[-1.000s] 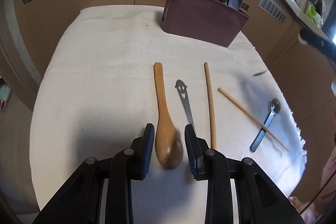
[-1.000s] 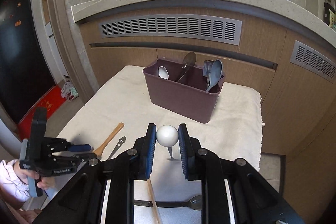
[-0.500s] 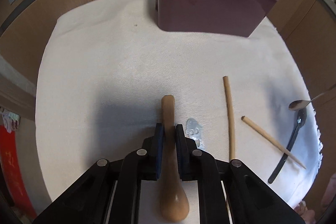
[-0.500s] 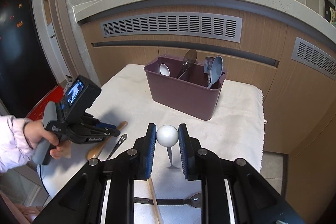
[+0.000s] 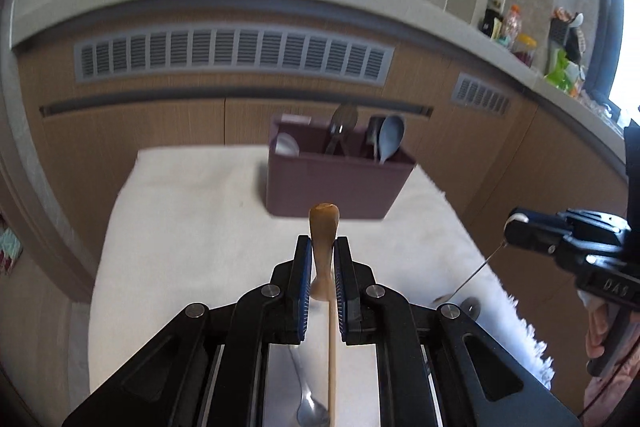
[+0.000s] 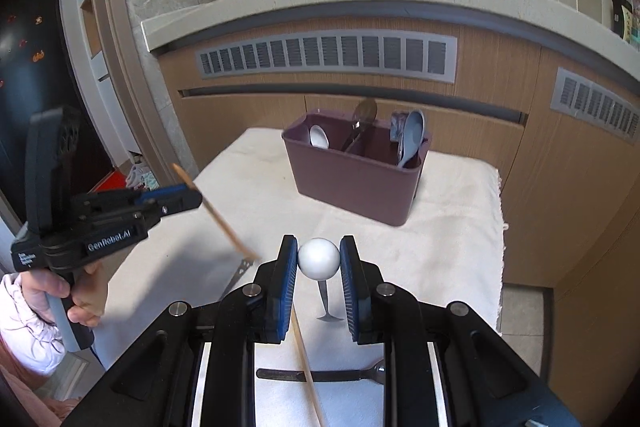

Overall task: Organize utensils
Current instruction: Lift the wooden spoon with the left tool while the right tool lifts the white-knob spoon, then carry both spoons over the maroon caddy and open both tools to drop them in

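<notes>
Left gripper (image 5: 323, 281) is pinched onto the handle of a wooden spoon (image 5: 323, 247), lifted clear of the table. Handle end sticks up past the blue pads; the bowl end hangs down below the jaws. From the right wrist view the same spoon (image 6: 216, 213) runs slanted through the left gripper (image 6: 176, 201), tip up and away, lower end down toward the cloth.

Right gripper (image 6: 319, 261) is clamped on a small spoon with a white ball end (image 6: 319, 258): the ball sits between the blue pads, and the thin metal stem drops down from it. In the left view that stem (image 5: 476, 273) hangs from the right gripper (image 5: 520, 229), tip low near the cloth's right edge. Can't tell whether it touches.

Maroon utensil box (image 6: 356, 183) stands at the far side of the table on a white cloth (image 6: 452, 239). It already holds a white spoon (image 6: 319, 137) on the left, a metal spoon (image 6: 362, 121) leaning in the middle, and a grey-blue spoon (image 6: 412, 135) on the right. Both grippers are well short of the box.

Still on the cloth, close in:
- chopstick (image 6: 306, 371), running toward the camera under the right gripper
- black-handled spoon (image 6: 320, 374), lying crosswise and crossed by that chopstick
- flat metal piece (image 6: 240, 273), just left of the right gripper
- second chopstick (image 5: 332, 359) and a metal spoon bowl (image 5: 308, 415), under the left gripper
</notes>
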### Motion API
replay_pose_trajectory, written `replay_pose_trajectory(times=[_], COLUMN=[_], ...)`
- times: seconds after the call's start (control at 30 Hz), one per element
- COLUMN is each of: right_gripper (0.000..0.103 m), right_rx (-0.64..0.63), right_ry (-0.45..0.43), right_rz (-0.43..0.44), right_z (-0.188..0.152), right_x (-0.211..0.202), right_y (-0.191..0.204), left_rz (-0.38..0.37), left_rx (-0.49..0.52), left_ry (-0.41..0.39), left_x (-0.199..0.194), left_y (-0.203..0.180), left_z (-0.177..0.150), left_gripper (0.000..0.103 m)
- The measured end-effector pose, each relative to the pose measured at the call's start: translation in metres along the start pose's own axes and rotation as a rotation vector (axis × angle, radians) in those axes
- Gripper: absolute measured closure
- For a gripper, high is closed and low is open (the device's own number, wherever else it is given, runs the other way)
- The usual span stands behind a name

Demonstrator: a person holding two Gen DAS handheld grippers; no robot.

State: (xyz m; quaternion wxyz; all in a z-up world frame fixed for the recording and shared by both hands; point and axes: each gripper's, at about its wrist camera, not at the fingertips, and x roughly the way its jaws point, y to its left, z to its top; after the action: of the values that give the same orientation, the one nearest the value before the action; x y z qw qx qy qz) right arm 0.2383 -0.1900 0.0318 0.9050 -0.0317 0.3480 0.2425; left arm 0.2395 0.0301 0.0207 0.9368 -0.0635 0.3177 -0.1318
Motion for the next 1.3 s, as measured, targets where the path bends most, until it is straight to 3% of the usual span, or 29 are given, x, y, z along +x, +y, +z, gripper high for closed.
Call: replay_pose_trajectory(times=[0.17, 0.4, 0.5, 0.67, 0.9, 1.13, 1.3], right_gripper=[0.084, 0.084, 0.084, 0.084, 0.084, 0.084, 0.083], right_rx=[-0.015, -0.059, -0.056, -0.059, -0.010, 0.047, 0.068], right_ry=[-0.049, -0.171, -0.223, -0.262, -0.159, 0.010, 0.103], right_rz=[0.002, -0.024, -0.036, -0.057, -0.042, -0.024, -0.019], right_z=[0.021, 0.093, 0.131, 0.166, 0.171, 0.139, 0.113], right_x=[-0.013, -0.039, -0.047, -0.036, 0.038, 0.115, 0.149], right_y=[0.001, -0.005, -0.014, -0.022, -0.042, -0.065, -0.076], left_rz=[-0.044, -0.066, -0.078, -0.062, -0.056, -0.058, -0.071], left_rx=[0.020, 0.080, 0.085, 0.089, 0.059, 0.052, 0.021], left_ry=[-0.087, -0.252, -0.281, -0.295, -0.186, -0.031, 0.069], left_x=[-0.015, -0.037, -0.037, -0.022, 0.051, 0.123, 0.158], left_y=[-0.010, -0.026, -0.027, -0.018, 0.003, 0.014, 0.022], left_z=[0.042, 0.130, 0.160, 0.183, 0.175, 0.136, 0.112], left_gripper=[0.092, 0.092, 0.092, 0.092, 0.092, 0.092, 0.091])
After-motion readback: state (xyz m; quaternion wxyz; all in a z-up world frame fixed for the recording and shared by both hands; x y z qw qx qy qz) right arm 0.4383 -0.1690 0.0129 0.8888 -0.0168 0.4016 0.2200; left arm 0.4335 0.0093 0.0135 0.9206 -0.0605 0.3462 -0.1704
